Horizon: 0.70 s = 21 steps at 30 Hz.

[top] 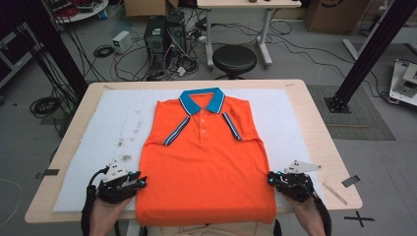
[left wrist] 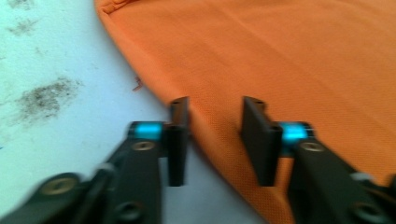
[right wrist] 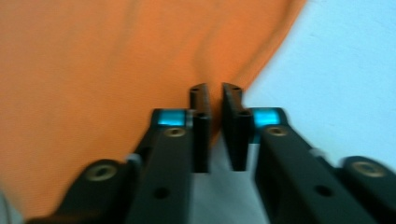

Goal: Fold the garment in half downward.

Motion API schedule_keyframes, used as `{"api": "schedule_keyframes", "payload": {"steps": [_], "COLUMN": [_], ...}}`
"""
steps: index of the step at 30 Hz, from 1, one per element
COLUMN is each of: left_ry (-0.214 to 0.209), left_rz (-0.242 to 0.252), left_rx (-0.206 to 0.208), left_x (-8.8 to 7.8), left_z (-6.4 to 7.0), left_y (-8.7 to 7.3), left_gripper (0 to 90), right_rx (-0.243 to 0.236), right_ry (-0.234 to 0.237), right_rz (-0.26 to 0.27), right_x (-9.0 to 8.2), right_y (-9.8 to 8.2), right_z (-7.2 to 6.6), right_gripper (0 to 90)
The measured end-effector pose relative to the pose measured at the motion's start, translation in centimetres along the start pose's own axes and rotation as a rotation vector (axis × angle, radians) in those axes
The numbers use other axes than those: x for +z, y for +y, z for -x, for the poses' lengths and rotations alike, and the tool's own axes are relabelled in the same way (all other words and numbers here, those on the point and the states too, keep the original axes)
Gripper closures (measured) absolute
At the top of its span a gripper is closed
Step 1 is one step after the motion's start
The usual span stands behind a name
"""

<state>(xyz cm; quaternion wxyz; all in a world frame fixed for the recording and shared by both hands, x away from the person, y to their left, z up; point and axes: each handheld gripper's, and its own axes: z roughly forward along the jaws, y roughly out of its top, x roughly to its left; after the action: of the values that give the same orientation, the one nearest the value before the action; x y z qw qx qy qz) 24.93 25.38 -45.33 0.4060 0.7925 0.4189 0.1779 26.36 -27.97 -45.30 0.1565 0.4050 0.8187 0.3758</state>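
My right gripper (right wrist: 214, 95) fingers nipped onto orange polo shirt (top: 206, 162) edge; my left gripper (left wrist: 215, 112) fingers apart, straddling opposite edge.

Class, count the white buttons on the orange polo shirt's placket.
3: all on the polo shirt placket below the blue collar, top button, middle button, bottom button. They are tiny.
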Motion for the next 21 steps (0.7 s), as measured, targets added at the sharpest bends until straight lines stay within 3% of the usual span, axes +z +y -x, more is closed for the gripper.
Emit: {"api": "schedule_keyframes", "payload": {"steps": [1, 2, 4, 15, 21], "left_ry": [0.000, -0.033, -0.045, -0.082, -0.127], "left_rz": [0.000, -0.001, -0.005, -0.020, -0.038], "left_rx": [0.000, -0.009, -0.023, 0.013, 0.023], "left_x": [0.0, -0.1, -0.1, -1.4, -2.4], "left_z": [0.0, 0.0, -0.1, 0.3, 1.0], "left_y": [0.0, -0.1, -0.1, -0.8, -1.5], "left_gripper": [76.2, 82.9, 85.3, 86.2, 85.3], "right_rx": [0.000, -0.002, 0.016, 0.022, 0.013], "right_ry": [0.000, -0.008, -0.003, 0.024, 0.046], "right_rz": [0.000, -0.002, -0.006, 0.002, -0.008], "right_x": [0.0, -0.1, -0.2, -1.9, -2.8], "right_y": [0.0, 0.0, -0.1, -1.7, -2.4], "right_z": [0.0, -0.3, -0.3, -0.8, -1.2], "right_gripper": [86.4, 88.4, 89.0, 89.3, 89.2]}}
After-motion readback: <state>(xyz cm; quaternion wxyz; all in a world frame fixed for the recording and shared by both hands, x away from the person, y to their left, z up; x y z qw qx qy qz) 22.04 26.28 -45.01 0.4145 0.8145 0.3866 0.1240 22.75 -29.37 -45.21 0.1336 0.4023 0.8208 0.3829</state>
